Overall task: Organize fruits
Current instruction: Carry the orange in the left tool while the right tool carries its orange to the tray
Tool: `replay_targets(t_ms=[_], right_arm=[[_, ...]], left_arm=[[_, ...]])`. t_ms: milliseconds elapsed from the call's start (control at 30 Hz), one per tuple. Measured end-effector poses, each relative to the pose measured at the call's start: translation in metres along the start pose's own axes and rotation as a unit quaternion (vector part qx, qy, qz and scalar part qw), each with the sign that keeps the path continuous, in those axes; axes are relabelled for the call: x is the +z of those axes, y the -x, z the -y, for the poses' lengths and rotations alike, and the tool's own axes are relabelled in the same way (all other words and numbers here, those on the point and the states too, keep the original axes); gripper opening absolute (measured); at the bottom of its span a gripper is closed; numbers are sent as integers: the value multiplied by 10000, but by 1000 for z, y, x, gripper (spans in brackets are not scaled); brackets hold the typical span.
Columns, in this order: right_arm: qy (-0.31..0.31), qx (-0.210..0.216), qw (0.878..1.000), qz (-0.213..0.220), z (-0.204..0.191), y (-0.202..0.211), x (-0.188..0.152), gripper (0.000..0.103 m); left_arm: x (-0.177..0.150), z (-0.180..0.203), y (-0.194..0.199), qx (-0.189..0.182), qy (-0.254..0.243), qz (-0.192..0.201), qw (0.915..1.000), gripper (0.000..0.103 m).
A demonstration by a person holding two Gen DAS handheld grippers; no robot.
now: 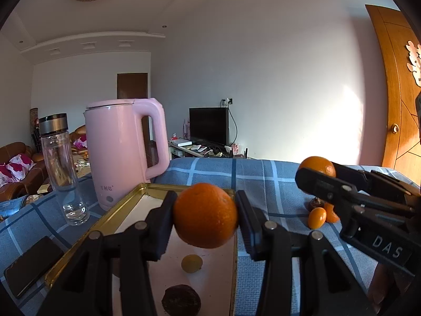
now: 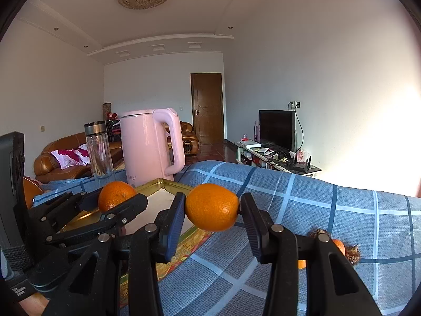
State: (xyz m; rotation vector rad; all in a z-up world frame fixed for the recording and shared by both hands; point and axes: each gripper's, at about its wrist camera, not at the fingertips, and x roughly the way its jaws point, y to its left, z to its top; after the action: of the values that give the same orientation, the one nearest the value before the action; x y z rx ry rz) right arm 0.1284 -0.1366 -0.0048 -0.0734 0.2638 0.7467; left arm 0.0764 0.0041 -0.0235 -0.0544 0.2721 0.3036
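Between your left gripper's [image 1: 205, 217] black pads sits a round orange mandarin [image 1: 205, 215], clamped above the gold-rimmed metal tray [image 1: 79, 239]; your right gripper [image 2: 212, 208] pinches another mandarin [image 2: 212, 207] (beside the tray). Lower before releasing.
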Motion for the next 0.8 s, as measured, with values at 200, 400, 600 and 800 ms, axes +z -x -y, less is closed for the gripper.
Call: replay_targets(t_ms=[200,400,600,800], right_arm=[[40,158,9998,64,-7,-6,10,45],[93,426,9990,46,-18,-20,12,45],[16,626,9980,6,-25,-37,4,45],[-116,783,9969,-27,-25,-42,4,45]], left_arm=[[2,-14,0,112,242,41,9996,47],[1,-23,-3,275,424,-9,9987,47],[0,-32,-4,358,603,-76,9975,47],[0,-37,-6,484,721,-122,9961,47]])
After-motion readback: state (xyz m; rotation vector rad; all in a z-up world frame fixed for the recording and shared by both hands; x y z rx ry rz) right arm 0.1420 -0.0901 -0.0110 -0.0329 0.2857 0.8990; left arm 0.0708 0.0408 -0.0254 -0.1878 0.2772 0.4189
